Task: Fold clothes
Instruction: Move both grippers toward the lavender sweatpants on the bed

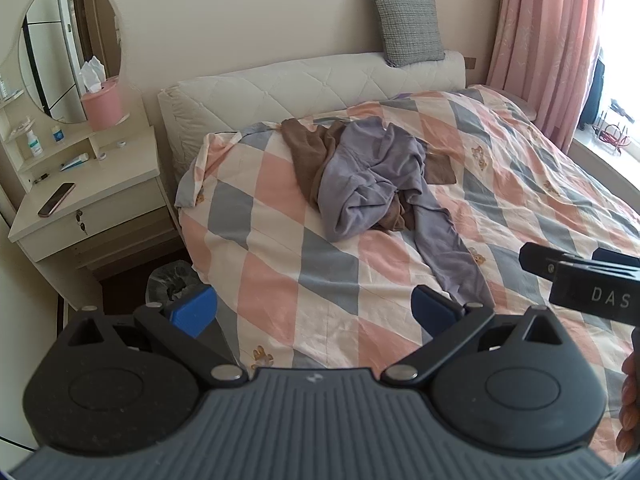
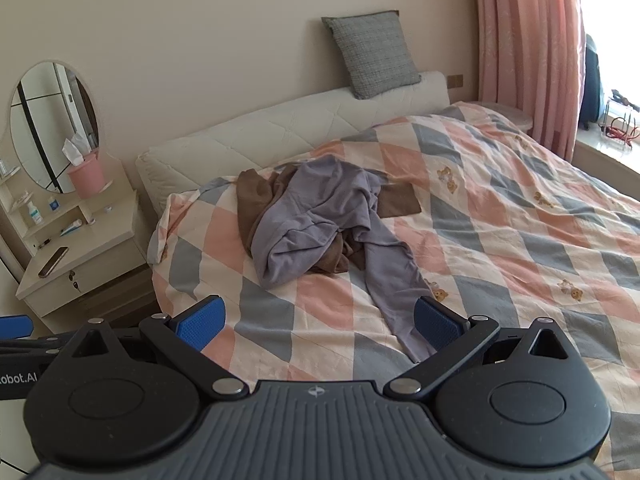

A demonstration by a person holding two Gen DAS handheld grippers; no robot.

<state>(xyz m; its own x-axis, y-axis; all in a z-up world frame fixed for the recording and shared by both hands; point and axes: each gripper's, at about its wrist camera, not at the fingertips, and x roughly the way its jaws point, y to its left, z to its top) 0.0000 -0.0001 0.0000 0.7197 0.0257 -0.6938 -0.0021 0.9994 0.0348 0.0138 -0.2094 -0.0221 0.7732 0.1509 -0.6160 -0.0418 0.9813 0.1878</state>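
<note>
A crumpled lavender garment [image 1: 372, 176] [image 2: 320, 220] lies on top of a brown garment [image 1: 304, 156] [image 2: 250, 196] in the middle of the bed, one long lavender leg trailing toward me. My left gripper [image 1: 316, 312] hovers above the bed's near part, wide open, nothing between its blue pads. My right gripper [image 2: 320, 324] is also wide open and empty, its right pad close above the end of the lavender leg [image 2: 404, 320]. The right gripper's body shows at the right edge of the left wrist view.
The bed carries a pink, grey and cream checked quilt [image 1: 280, 264] [image 2: 520, 240]. A cream nightstand with a phone [image 1: 56, 199] stands left of it, with a lined bin [image 1: 172, 280] below. A grey cushion [image 2: 370, 54] leans on the headboard. Pink curtains [image 2: 524, 52] hang at the right.
</note>
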